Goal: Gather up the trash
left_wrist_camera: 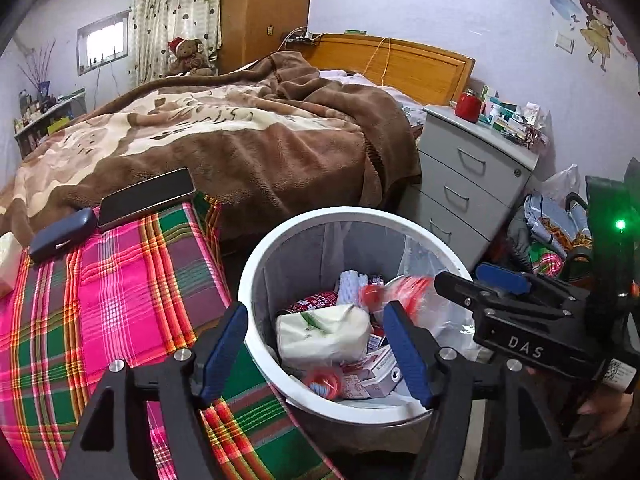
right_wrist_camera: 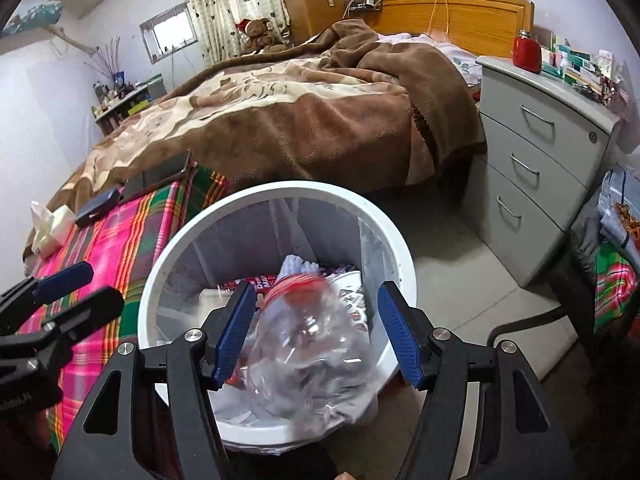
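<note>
A white round trash bin (left_wrist_camera: 360, 212) (right_wrist_camera: 280, 188) stands beside the bed, holding a white soft pack (left_wrist_camera: 324, 332), a red can, small boxes and wrappers. A clear plastic bottle (left_wrist_camera: 404, 290) (right_wrist_camera: 312, 336) with red cap and label shows blurred over the bin's inside. My left gripper (left_wrist_camera: 316, 350) (right_wrist_camera: 86, 286) hangs open above the bin's near rim with nothing between its pads. My right gripper (right_wrist_camera: 318, 332) (left_wrist_camera: 468, 280) is open above the bin too. The bottle lies in line with its gap, and its pads do not press on it.
A pink and green plaid cloth (left_wrist_camera: 120, 300) on the bed's corner carries a phone (left_wrist_camera: 148, 198), a dark case (left_wrist_camera: 60, 236) and a tissue pack (right_wrist_camera: 48, 228). A grey drawer cabinet (right_wrist_camera: 540, 152) with a red jar stands right of the bed. Bags and clothes (left_wrist_camera: 552, 232) pile at the far right.
</note>
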Motion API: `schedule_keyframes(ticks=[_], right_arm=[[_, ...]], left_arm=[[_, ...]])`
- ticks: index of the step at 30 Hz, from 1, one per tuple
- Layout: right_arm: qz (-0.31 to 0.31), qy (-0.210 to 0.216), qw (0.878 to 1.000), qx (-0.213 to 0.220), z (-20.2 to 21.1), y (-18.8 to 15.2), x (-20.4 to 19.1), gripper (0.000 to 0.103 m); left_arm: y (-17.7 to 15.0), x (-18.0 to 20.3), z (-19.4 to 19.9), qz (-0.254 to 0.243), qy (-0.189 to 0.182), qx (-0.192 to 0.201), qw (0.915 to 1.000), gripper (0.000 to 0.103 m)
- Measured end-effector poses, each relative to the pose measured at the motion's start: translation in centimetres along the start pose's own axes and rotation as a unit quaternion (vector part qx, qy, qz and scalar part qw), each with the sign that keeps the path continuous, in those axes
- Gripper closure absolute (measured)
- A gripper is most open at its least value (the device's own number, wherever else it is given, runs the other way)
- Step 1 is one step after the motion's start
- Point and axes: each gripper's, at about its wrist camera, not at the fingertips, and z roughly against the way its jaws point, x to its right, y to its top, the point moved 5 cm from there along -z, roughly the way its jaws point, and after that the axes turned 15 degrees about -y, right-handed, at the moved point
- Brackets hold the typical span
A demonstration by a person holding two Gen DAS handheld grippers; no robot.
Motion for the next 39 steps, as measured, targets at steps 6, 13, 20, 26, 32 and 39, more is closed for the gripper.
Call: schedule_keyframes(ticks=[6,13,20,26,32,39], right_arm=[[-0.011,0.007,1.000,0.012,1.4,-0.2,0.3,0.038],[-0.032,0.012,0.999,0.025,2.9,-0.1,0.4,0.038],[-0.030,0.018,0.998,0.043,4.9,-0.8,-0.6,0.038],[-0.016,0.001,0.996,0.082,7.6,-2.0,-1.1,0.038],[-0.004,-0.007,0.993,0.115,9.5,-3.7,-1.6,0.038],[0.010,-0.001,0.991,0.132,10.4,-5.3,-2.3,0.038]], left_arm=[[0.0,0.0,1.5,0.009,0.000,0.014,0.9999,0.033],[-0.9,-0.5,4.4,0.020,0.015,0.032,0.9992,0.033],[-2.4,0.1,7.0,0.012,0.045,0.048,0.9978,0.033],[-4.5,1.5,9.2,0.002,0.062,0.062,0.9961,0.033],[-6.5,2.3,11.4,0.011,0.091,0.077,0.9929,0.033],[-8.9,2.6,13.2,0.017,0.120,0.085,0.9889,0.033]])
